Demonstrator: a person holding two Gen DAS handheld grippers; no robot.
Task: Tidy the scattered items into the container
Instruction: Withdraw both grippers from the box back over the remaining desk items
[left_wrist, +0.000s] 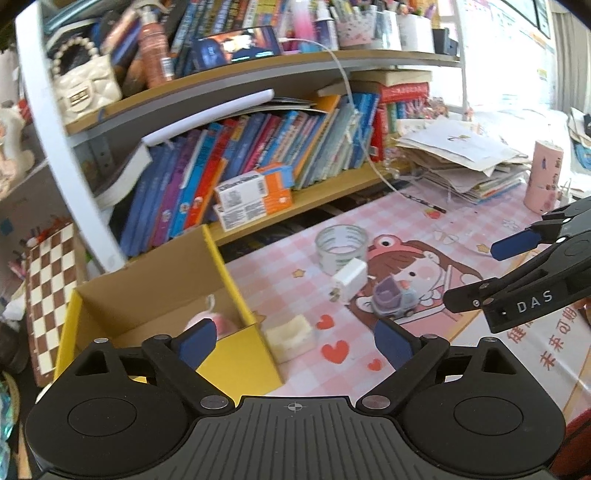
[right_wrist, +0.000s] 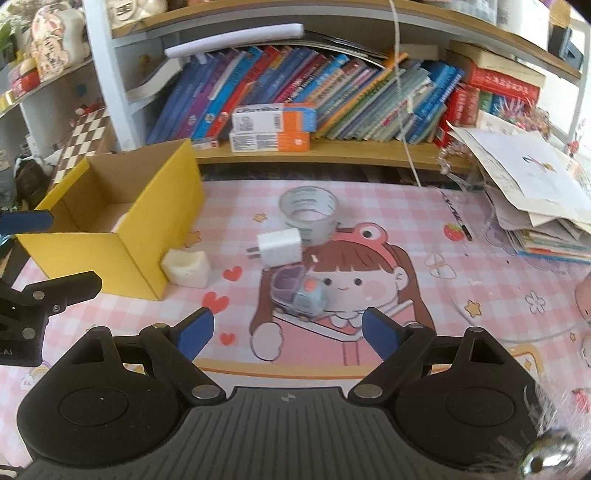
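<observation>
A yellow cardboard box (left_wrist: 240, 354) (right_wrist: 147, 221) stands open on the pink desk mat, with a pink round item (left_wrist: 218, 321) inside. Beside the box lies a cream block (left_wrist: 291, 338) (right_wrist: 186, 267). Further out are a white charger plug (left_wrist: 349, 282) (right_wrist: 279, 247), a roll of clear tape (left_wrist: 341, 247) (right_wrist: 308, 214) and a small blue-purple toy car (left_wrist: 391, 301) (right_wrist: 299, 295). My left gripper (left_wrist: 291, 341) is open, over the box's right wall and the cream block. My right gripper (right_wrist: 286, 334) is open just short of the toy car; in the left wrist view the right gripper (left_wrist: 476, 273) shows at the right.
A bookshelf full of books (right_wrist: 295, 85) runs behind the mat, with orange-white boxes (right_wrist: 273, 127) on its lowest board. A heap of papers (right_wrist: 535, 206) sits at the right, a pink cup (left_wrist: 545, 177) beyond. A white cable (right_wrist: 402, 96) hangs down. A chequered board (left_wrist: 48, 295) leans left.
</observation>
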